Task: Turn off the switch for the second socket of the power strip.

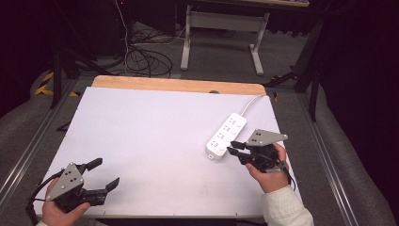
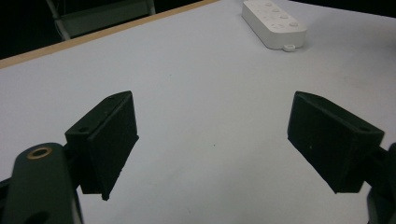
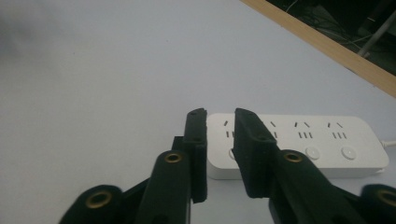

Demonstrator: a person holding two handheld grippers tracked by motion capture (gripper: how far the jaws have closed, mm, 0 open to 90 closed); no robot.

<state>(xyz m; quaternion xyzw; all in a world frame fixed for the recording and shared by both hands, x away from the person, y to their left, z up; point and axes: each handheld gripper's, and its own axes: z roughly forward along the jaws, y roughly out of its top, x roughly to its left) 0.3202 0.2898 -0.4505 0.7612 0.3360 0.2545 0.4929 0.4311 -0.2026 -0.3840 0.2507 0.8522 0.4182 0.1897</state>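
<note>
High view first: nearest me, the left hand-held gripper (image 1: 104, 174) rests at the desk's (image 1: 150, 136) near left corner, jaws spread wide, holding nothing. Further along on the right, the right hand-held gripper (image 1: 234, 148) sits with its jaws nearly pinched together, a narrow gap between them, nothing gripped, tips just at the near end of the white power strip (image 1: 226, 135). The strip lies toward the desk's far right side, its cable (image 1: 254, 101) running off the back edge. A poke with jaws that narrow could simply shove the strip (it looks light) rather than catch it. Whether the tips already touch the casing I cannot make out.
</note>
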